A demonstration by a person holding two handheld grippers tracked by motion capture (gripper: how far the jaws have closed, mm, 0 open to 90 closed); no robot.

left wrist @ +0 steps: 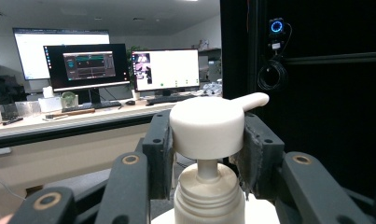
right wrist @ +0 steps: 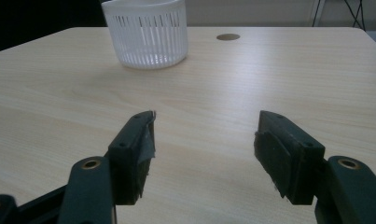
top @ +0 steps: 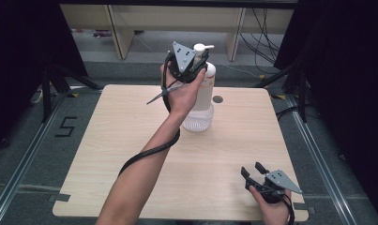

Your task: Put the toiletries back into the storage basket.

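- Plainly, a black "5" (top: 66,126) is marked on the grey floor left of the table; no label can be read on the pump bottle (top: 204,89), and the writing on the monitors (left wrist: 165,70) seen in the left gripper view is too small to be made out.
- The bottle is held upright above the far middle of the wooden table (top: 130,154), its base in or just over a white slotted basket (right wrist: 146,32); which of the two cannot be told.
- The left gripper (left wrist: 208,140) is closed on the bottle's round white pump head (left wrist: 206,127), one pad pressed against each side, the jaws about half apart; the spout points away to the right.
- The right gripper (right wrist: 202,149) is held low over the near right corner, jaws wide apart with nothing between them.
- A small round hole (right wrist: 228,37) is seen in the tabletop beside the basket.
- The table is pale wood grain with rounded corners; the basket is ribbed plastic; the bottle is smooth, white and cylindrical; the pads are dark and padded.
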